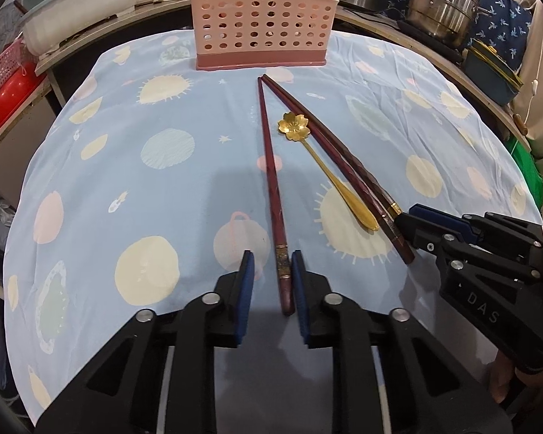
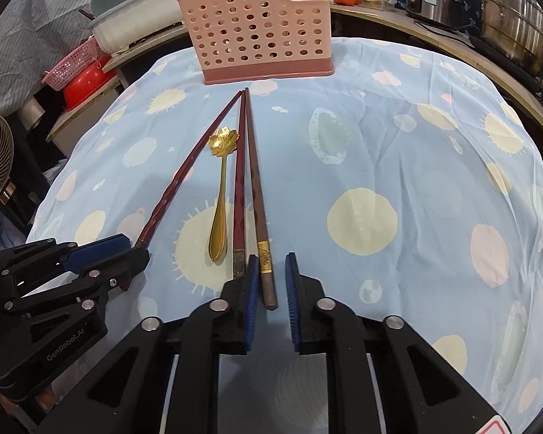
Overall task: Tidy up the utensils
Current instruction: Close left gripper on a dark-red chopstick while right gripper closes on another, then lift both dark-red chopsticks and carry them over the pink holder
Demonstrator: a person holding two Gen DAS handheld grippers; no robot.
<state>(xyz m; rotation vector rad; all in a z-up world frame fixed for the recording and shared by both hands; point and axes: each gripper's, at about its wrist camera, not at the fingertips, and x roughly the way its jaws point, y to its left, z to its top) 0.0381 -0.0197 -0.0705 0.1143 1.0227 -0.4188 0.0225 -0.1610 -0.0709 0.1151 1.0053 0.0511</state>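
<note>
Straddling the butt end of the left chopstick [image 1: 271,181], the left gripper [image 1: 271,282] is seen in the left wrist view with its jaws spread, a blue pad on either side and nothing pinched yet. Closing is judged best done squarely on the banded section near the end, so that the thin lacquered stick is not rolled out sideways on the soft cloth. The gold spoon [image 1: 325,170], with its flower-shaped bowl and smooth teardrop handle, lies just beside it, between this stick and the chopstick pair [image 1: 344,159]. The right gripper [image 1: 409,224] is seen at the pair's near end; whether it is spread or pressed together cannot be told from here. The pink utensil holder [image 1: 260,18], rigid plastic pierced with round holes, stands upright at the far edge of the thin, faintly wrinkled tablecloth [image 1: 126,166].

In the right wrist view, the right gripper [image 2: 271,282] is likewise spread, with the brown chopstick [image 2: 259,199] lying between its ribbed pads and a second stick just outside the left pad. A single stick should be taken, the neighbour being left undisturbed. The holder appears beyond the tips, its top open, and both sticks would be lowered into it tip first
</note>
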